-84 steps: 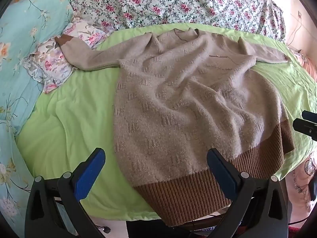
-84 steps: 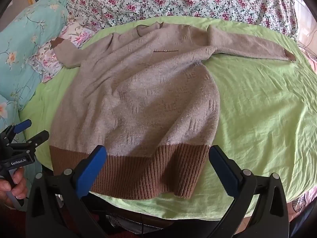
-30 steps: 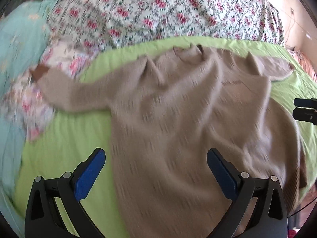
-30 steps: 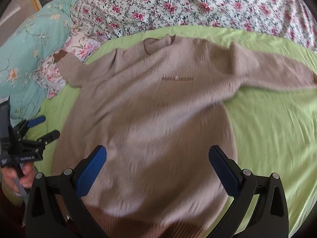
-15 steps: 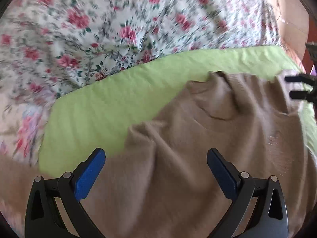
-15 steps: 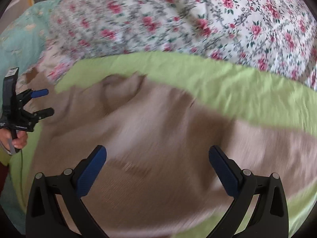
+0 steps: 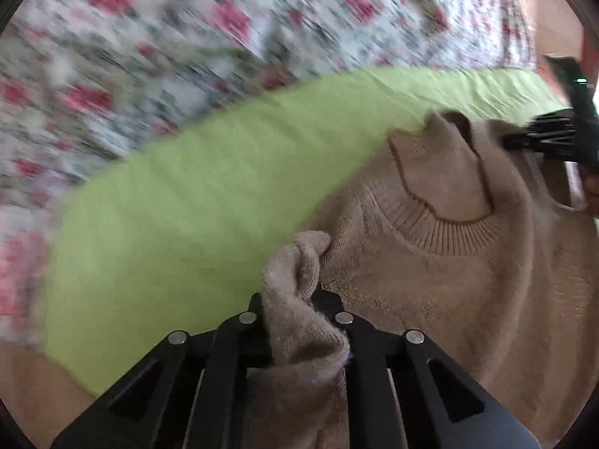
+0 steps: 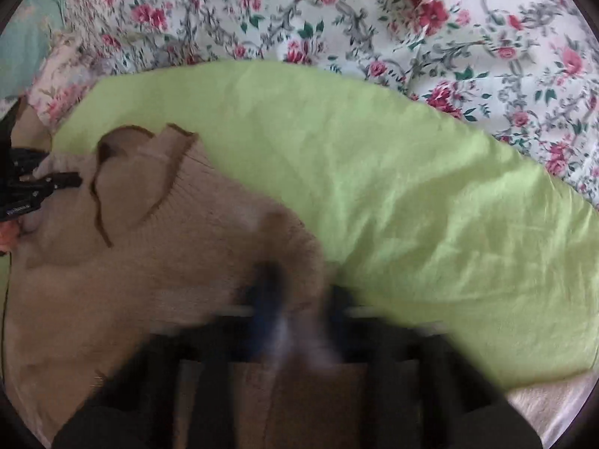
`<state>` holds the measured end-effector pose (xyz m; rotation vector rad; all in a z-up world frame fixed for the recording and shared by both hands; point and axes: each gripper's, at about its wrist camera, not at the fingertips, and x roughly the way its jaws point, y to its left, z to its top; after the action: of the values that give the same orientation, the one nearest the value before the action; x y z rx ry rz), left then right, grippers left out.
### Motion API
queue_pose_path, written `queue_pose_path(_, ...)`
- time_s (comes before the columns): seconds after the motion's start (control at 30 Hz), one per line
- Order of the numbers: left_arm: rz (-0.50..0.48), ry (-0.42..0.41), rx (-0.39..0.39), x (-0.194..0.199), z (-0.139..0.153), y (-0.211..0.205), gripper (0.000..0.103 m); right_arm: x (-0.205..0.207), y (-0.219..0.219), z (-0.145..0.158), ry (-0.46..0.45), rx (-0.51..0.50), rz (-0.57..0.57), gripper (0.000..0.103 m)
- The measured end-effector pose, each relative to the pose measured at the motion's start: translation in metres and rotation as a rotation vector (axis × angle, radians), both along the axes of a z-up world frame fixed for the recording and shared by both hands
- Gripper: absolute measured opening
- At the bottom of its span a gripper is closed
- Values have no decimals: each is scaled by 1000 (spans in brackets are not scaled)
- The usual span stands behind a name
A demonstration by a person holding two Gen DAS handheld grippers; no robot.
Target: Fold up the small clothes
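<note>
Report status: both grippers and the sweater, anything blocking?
Left gripper shut on sweater shoulder. Right gripper blurred, looks shut on opposite shoulder. Sweater on green sheet. Nothing in the way.

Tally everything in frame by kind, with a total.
Beige sweater: 1
Tools: 2, the left tool shut on a sweater shoulder, the right tool blurred at the other shoulder
Green sheet: 1
Floral bedding: 1
Total: 5

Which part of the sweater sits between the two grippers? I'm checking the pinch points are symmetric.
The ribbed collar of the sweater lies between the left gripper and right gripper, clearest in the left wrist view.
</note>
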<state>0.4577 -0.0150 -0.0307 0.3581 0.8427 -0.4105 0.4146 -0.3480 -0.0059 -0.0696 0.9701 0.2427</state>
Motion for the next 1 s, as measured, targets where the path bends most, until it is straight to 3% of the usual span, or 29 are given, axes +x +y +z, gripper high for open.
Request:
queue_pose_path(0.1, 97, -34, -52, 11, 23, 19, 8, -6, -8, 24, -92, -21, -61, 10)
queue_pose_path(0.2, 186, -37, -52, 34, 21, 23, 8, 6, -12, 36, -137, -36, -128, 10)
queue_pose_path(0.37, 240, 4, -1, 55, -10, 11, 9, 34, -11, 1, -65, -57, -197, 10)
queue_pose_path(0.43, 258, 5, 0, 59, -11, 10, 15, 38, -7, -4, -62, -92, -207, 13)
queue_pose_path(0.5, 286, 22, -19, 64, -5, 14, 25, 34, -8, 2, -81, -107, -219, 34)
queue_pose_path(0.53, 302, 24, -27, 62, 2, 18, 39, 32, -11, 7, -81, -99, -231, 42)
queue_pose_path(0.57, 315, 20, -33, 60, 9, 22, 45, 25, -19, 16, -90, -81, -253, 53)
queue_pose_path(0.6, 324, 8, -32, 52, 13, 22, 53, 17, -26, 26, -105, -60, -266, 57)
queue_pose_path(0.67, 343, -8, -43, 38, 26, 27, 61, -8, -49, 49, -138, -16, -297, 58)
queue_pose_path(0.77, 332, -20, -83, 5, 44, 29, 62, -62, -90, 70, -164, 48, -374, 60)
queue_pose_path(0.83, 322, -22, -92, -21, 49, 25, 70, -99, -117, 76, -177, 73, -441, 61)
queue_pose_path(1.0, 291, 21, -163, -90, 44, 13, 75, -194, -192, 57, -155, 87, -673, 61)
